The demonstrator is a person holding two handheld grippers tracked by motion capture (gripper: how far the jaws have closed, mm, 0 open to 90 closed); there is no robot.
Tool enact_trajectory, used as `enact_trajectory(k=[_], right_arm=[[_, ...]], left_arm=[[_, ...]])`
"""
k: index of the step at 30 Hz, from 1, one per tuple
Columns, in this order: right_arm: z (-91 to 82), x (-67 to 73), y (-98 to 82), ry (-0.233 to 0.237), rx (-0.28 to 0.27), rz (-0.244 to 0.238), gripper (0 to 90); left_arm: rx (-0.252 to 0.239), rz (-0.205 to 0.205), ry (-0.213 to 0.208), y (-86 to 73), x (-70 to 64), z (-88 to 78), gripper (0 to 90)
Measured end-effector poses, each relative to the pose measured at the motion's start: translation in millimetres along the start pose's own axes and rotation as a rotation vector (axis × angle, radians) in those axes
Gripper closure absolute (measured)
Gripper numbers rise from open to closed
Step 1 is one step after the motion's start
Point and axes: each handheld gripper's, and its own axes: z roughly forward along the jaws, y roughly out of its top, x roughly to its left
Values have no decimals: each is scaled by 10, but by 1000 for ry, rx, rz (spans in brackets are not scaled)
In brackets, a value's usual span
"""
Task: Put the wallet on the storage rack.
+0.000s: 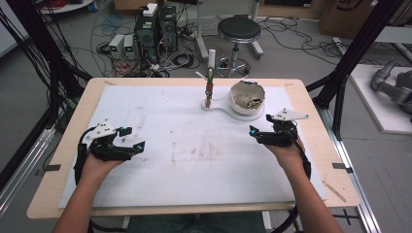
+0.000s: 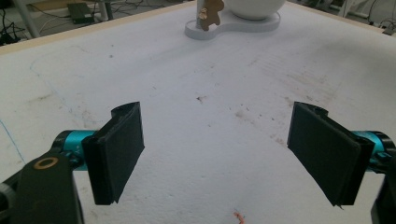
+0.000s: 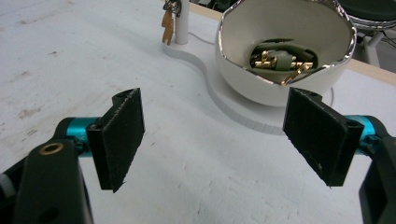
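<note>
1. My right gripper (image 3: 212, 140) sits with its jaws spread wide and nothing between them, hovering low over the white mat (image 1: 160, 160) at the right side of the table.
2. Straight ahead of those jaws, and close, is the white bowl (image 3: 275, 91) with the wavy silvery rim. It stands on a white base plate (image 3: 233, 112) that curves off towards a thin post.
3. Inside the bowl I can make out a little heap of brass-coloured keys (image 3: 275, 60) with something greyish-green mixed in. Can't tell exactly what that bit is.
4. The relation that matters: in the high view the bowl (image 1: 248, 97) lies just beyond and slightly left of the right gripper (image 1: 253, 132), so I reckon that hand gets it, going forward and over the rim.
5. My left gripper (image 2: 215, 149) is also wide open and empty, parked well apart on the left of the mat, much further from the bowl.
6. Farthest out, the post (image 1: 210, 82) at the plate's other end has a key-like thing hanging on it.
</note>
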Motion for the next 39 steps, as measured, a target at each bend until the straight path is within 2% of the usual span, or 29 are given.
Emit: enact_trajectory(k=[5, 9, 12, 15, 20, 23, 30, 34, 39], right_arm=[[0, 53, -143, 38, -28, 8, 202], [-2, 85, -267, 49, -52, 23, 202], [6, 99, -308, 57, -24, 25, 199], [-38, 97, -347, 53, -60, 13, 199], [-41, 85, -437, 65, -47, 28, 194], [-40, 84, -460, 70, -42, 38, 194], [-59, 79, -488, 70, -32, 1, 193], [-54, 58, -493, 64, -32, 16, 185], [-17, 64, -495, 66, -13, 5, 185]], left_arm=[[0, -3, -3, -15, 4, 18, 185], [1, -6, -9, -35, 5, 43, 185], [7, -3, -12, -45, 3, 69, 185], [8, -1, -15, -40, 0, 81, 185], [0, -16, -13, -27, -9, 89, 185], [-11, -22, -12, -17, 2, 91, 185], [-16, -27, 1, -4, 20, 88, 185], [-18, -30, 1, -8, 15, 88, 185], [-16, -36, 6, -28, 26, 81, 185]])
